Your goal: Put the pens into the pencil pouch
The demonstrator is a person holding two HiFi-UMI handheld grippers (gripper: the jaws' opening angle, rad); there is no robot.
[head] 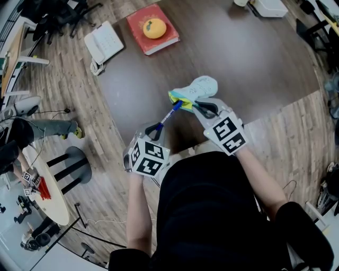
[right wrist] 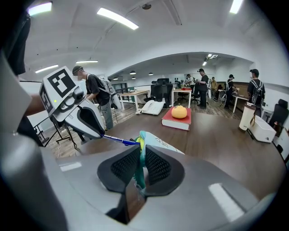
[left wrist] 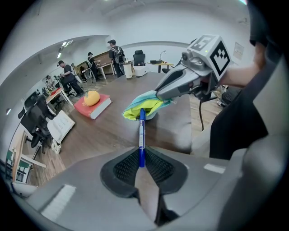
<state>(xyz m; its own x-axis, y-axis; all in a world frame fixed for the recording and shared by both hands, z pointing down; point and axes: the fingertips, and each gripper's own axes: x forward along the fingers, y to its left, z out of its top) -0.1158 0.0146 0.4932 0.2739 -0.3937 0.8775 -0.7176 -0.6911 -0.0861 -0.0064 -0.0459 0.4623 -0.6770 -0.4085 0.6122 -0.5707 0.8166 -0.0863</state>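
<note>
A blue pen (head: 170, 115) (left wrist: 142, 135) (right wrist: 118, 140) is pinched by its rear end in my left gripper (head: 157, 128) (left wrist: 141, 163), which is shut on it. The pen's tip sits at the yellow-lined mouth of the pencil pouch (head: 195, 93) (left wrist: 145, 104) (right wrist: 153, 143), a pale teal pouch lifted off the brown table (head: 254, 69). My right gripper (head: 204, 109) (right wrist: 140, 166) is shut on the pouch's teal edge and holds its mouth toward the pen. How far the tip reaches inside is hidden.
A red book (head: 152, 29) (left wrist: 92, 105) (right wrist: 177, 119) with an orange on top lies at the table's far side. A white desk phone (head: 104, 42) sits at the far left edge. A white box (head: 270, 6) (right wrist: 262, 127) stands at the far right. People stand in the office behind.
</note>
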